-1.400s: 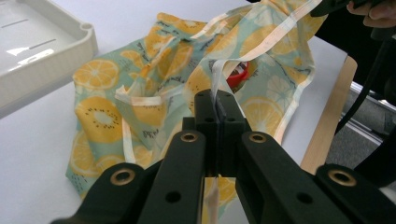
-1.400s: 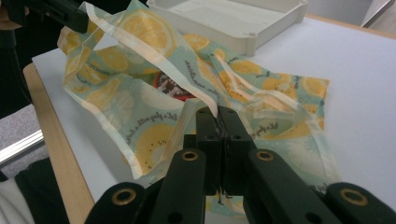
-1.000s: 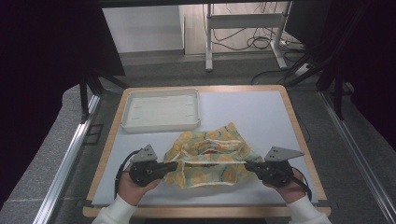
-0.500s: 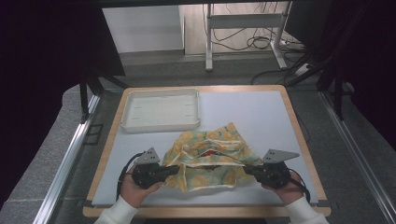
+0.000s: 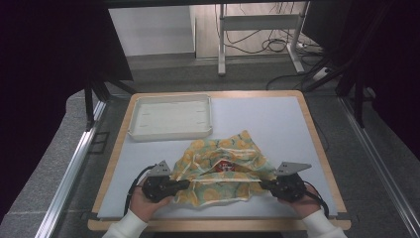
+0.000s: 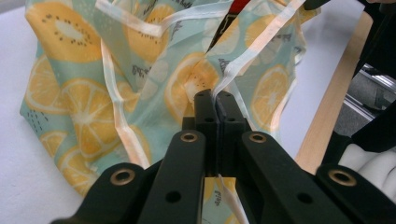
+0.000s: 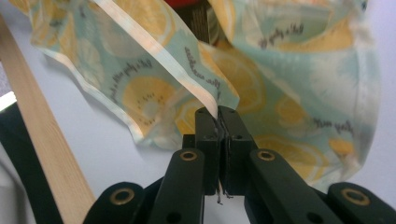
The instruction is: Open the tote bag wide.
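Citrus-print cloth (image 5: 223, 171) pinched at opposite edges by clamped left tool (image 5: 187, 184) and right tool (image 5: 262, 183), hands low.

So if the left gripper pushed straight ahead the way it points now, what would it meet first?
The orange-slice printed cloth itself: the left gripper is shut on its pale hem, and the bunched fabric lies directly ahead. Beyond it, probably the right gripper, though depth is unclear.

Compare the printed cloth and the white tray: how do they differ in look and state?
The cloth is crumpled, soft and patterned with orange slices on pale green; the tray is plain white, rigid and flat. The cloth is pinched by the left tongs and right tongs; the tray lies untouched, farther back. Both rest on the table.
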A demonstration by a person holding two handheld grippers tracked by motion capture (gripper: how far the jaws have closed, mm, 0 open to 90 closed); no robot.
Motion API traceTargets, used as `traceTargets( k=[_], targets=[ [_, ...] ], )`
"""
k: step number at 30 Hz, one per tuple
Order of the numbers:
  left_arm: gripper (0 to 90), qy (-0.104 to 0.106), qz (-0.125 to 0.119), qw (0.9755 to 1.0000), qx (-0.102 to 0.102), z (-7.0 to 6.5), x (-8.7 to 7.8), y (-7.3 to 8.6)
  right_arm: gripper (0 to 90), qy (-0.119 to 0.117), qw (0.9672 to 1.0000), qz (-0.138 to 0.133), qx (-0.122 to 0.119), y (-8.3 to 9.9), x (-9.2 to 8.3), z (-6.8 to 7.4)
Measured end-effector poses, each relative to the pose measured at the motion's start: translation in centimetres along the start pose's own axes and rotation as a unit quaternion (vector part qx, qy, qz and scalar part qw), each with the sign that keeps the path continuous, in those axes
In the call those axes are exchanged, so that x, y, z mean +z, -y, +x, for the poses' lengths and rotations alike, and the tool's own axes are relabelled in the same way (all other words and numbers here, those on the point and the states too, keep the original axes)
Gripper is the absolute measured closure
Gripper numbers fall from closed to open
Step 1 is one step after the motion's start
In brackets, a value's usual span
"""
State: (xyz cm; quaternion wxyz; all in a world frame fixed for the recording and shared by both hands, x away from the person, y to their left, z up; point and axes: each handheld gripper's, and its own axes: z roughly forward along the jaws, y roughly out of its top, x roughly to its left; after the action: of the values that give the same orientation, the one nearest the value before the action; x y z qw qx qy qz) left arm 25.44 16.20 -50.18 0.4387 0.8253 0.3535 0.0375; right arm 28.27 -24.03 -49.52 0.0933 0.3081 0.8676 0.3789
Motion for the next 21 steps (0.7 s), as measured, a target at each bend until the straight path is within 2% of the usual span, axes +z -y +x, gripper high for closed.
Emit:
traceTargets(
  k=[14,21],
  targets=[
    [90.0,-0.017,0.037,0.9992,-0.002,0.9,1.8,0.7,86.8,0.012,0.9993,0.034,-0.008,0.6,1.0,-0.4],
    [90.0,-0.034,0.054,0.9979,0.006,1.0,2.4,0.8,87.2,0.016,0.9986,0.049,-0.008,0.9,1.3,-0.5]
  ],
)
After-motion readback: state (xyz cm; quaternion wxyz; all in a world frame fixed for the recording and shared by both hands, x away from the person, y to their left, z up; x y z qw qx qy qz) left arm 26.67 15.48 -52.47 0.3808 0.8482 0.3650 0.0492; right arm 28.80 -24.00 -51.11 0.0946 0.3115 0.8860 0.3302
